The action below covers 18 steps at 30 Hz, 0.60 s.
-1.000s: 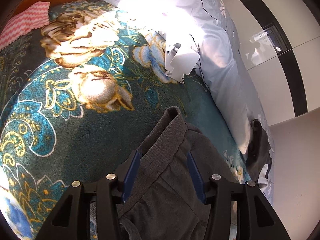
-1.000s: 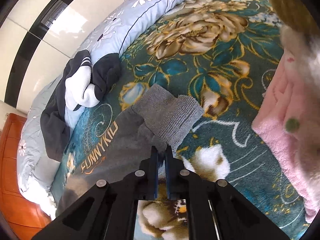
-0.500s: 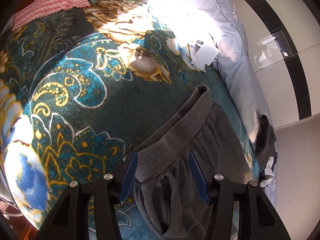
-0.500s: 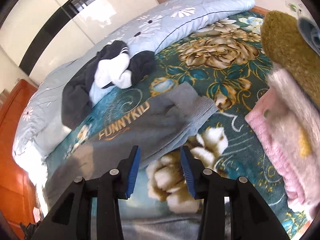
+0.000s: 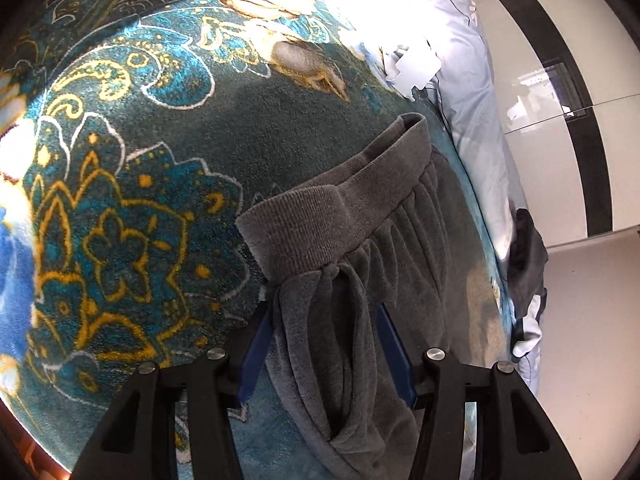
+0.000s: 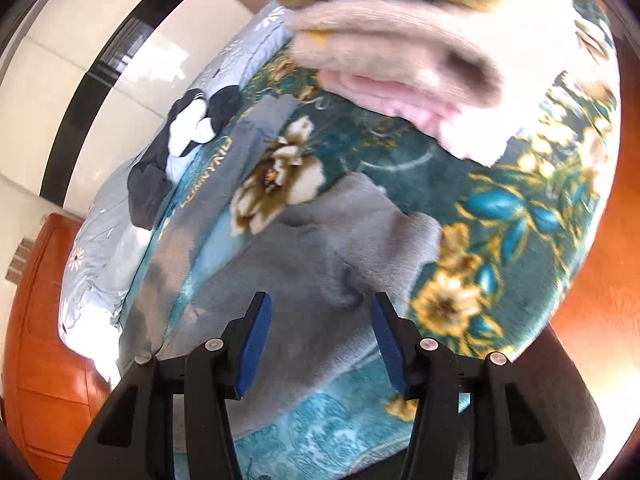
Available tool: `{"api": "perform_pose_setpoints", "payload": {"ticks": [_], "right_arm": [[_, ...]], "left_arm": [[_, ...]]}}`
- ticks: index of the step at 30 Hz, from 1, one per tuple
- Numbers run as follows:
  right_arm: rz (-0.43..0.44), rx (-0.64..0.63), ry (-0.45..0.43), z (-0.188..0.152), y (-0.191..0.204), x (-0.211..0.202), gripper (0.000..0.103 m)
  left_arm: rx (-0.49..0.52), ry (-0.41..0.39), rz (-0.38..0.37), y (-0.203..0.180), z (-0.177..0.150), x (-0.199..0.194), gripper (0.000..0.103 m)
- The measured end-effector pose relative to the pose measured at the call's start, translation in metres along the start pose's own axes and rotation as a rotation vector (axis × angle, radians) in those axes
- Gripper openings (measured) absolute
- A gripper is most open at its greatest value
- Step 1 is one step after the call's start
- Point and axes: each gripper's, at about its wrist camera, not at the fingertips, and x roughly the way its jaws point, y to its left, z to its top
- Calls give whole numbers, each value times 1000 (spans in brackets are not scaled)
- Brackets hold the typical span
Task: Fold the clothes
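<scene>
Grey sweatpants (image 5: 360, 264) lie on a teal floral blanket (image 5: 120, 200) on the bed. Their ribbed waistband (image 5: 320, 220) is folded over at its left end. My left gripper (image 5: 326, 344) is open, its blue pads on either side of the gathered cloth just below the waistband. In the right wrist view one leg with yellow lettering (image 6: 224, 176) lies along the far side, and another grey part of the pants (image 6: 332, 248) lies close in front. My right gripper (image 6: 320, 340) is open and empty above that near part.
A stack of folded pink and mustard clothes (image 6: 420, 64) sits at the right. A dark and white garment (image 6: 188, 136) lies bunched by the pale blue duvet (image 5: 472, 112). A white plastic object (image 5: 416, 68) rests on the blanket. The orange wooden bed frame (image 6: 40, 320) and floor border the bed.
My right gripper opened, let go of the pants and swung right, near the folded stack. My left gripper stayed open and slid back from the waistband; its left end now lies folded over.
</scene>
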Motion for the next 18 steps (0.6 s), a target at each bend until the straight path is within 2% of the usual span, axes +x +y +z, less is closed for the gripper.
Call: {"api": "perform_pose_setpoints", "payload": {"ticks": [2,5,7,11,12,13,14,15,18], "right_arm": [[15,70,15,-5,-18,2,53],[60,122,40,-10,-31,8,53],[83,126,46,-12,-31,14,53],[117,146,40,-14,-28,25,53],[128,166,32,-14,-29,25,49],[138,187,24,-13,-30,26,41],[149,208,16,-13,-31,26,14],[163,204,4,-10,-28,22,7],[204,189,-31,0,-18,10,4]], "left_arm": [[1,1,7,1,0,1,48],[-11,-6,13,5,0,2,30],[-34,-10,19,10,1,2,11],[-93,-18,-32,20,2,1,8],[-104,-18,-43,22,2,-1,7],[-113,-20,-56,23,3,-3,7],[-121,-23,-69,23,4,-5,7],[-125,-29,-86,22,5,-7,7],[-138,-38,-156,15,11,-16,6]]}}
